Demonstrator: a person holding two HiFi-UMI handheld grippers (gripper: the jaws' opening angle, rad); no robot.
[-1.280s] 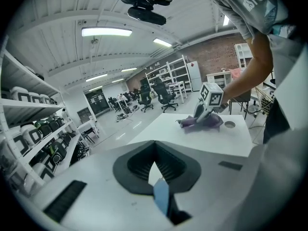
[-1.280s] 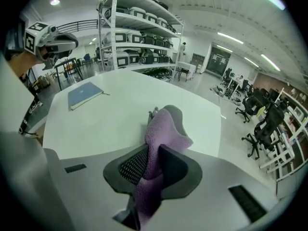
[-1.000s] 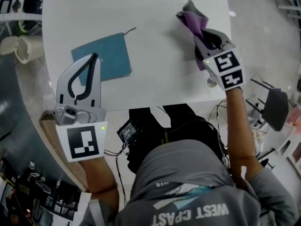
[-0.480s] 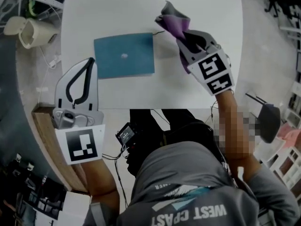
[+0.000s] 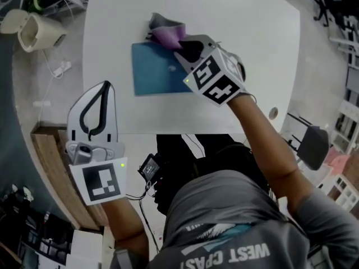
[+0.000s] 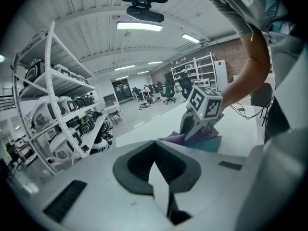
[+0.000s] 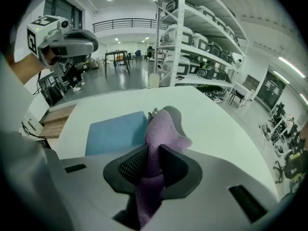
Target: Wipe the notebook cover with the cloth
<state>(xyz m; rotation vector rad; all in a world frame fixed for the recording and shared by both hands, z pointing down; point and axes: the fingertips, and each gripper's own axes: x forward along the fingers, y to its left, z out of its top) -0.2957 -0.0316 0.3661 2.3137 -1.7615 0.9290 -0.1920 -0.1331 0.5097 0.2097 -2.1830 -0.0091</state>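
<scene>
Head view: the blue notebook (image 5: 154,74) lies flat on the white table (image 5: 252,32), the right gripper (image 5: 175,41) over its far corner, the left gripper (image 5: 104,94) by the table's near left edge. Left gripper view: its jaws are together, empty. Right gripper view: its jaws clamp the purple cloth (image 7: 161,126) beside the notebook's edge.

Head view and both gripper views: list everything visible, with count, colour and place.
white table: one, white, centre.
blue rectangular notebook: one, blue, flat on table.
purple fabric cloth: one, purple, at notebook's far edge, held.
cream-coloured bin: one, cream, floor beyond table's left.
dark chair: one, dark, floor at right.
white shelving racks: several, white, background.
left gripper: one, grey, shut, empty, beside table's near-left corner.
right gripper: one, grey, over notebook, shut on cloth.
</scene>
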